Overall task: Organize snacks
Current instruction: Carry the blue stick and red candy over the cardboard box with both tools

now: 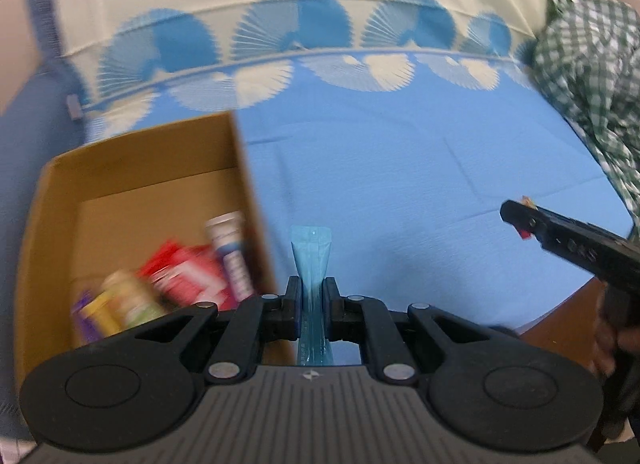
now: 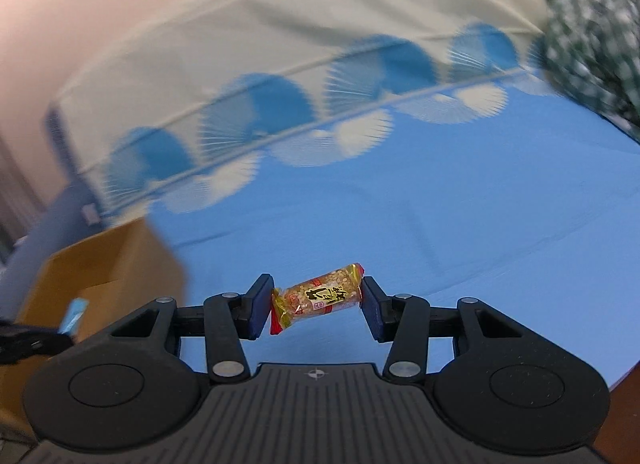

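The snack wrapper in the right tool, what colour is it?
Gold-yellow with red ends and black lettering, the snack wrapper shows best in the right wrist view.

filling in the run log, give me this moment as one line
left gripper: shut on blue sachet | right gripper: shut on peanut bar | cardboard box: snacks inside | both over blue cloth

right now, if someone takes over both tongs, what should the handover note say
Left tongs: shut on a blue sachet, just right of the cardboard box.
Right tongs: shut on a wrapped peanut snack, held by its ends above the blue cloth.
Done: several snack packs already lie in the box.
Left: put both held items into the box.
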`<state>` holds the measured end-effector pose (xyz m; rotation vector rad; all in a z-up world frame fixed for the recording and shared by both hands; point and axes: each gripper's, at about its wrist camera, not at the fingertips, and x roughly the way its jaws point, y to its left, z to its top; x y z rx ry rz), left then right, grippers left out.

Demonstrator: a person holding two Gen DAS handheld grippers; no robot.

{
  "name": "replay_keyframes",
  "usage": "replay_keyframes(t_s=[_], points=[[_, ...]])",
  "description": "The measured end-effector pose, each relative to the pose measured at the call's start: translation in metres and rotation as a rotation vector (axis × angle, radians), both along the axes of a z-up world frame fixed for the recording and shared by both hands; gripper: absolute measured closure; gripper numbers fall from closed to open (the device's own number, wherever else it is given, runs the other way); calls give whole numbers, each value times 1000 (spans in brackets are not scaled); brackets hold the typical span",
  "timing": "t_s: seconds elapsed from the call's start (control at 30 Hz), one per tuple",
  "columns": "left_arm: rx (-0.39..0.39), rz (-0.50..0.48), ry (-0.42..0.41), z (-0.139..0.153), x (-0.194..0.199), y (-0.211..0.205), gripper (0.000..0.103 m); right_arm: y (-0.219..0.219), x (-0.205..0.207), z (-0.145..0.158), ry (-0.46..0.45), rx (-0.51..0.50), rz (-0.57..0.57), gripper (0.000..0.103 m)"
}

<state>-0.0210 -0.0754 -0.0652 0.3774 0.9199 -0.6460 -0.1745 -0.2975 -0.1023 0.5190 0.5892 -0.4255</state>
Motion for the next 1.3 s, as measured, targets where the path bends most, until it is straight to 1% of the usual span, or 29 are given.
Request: replay_keyframes(t_s=[0.17,0.3,0.47,0.6,0.73,0.9,1.17,1.3], points=[[-22,98,-17,24,-28,65,92,74,-11,37,-43,6,128,54],[-44,158,-30,33,-51,108,92,129,-23,59,-62,-5,222,53],[-79,203,-43,39,-78,147,92,184,-39,78,-73,-28,316,53],[-98,218,-54,41,-94,165,92,213,-52,87,-77,-55,366,53],[-116,233,-50,42,-102,177,92,230,-59,92,-73,-84,387,53],[-128,242,-54,43,-108,186,92,239,-66,97,-79,-117,387,53],[-138,248,-49,40,-105,193,92,247,-66,98,-64,-140,401,53],[-136,253,-32,36,-99,193,92,248,-61,95,-48,-138,404,53]])
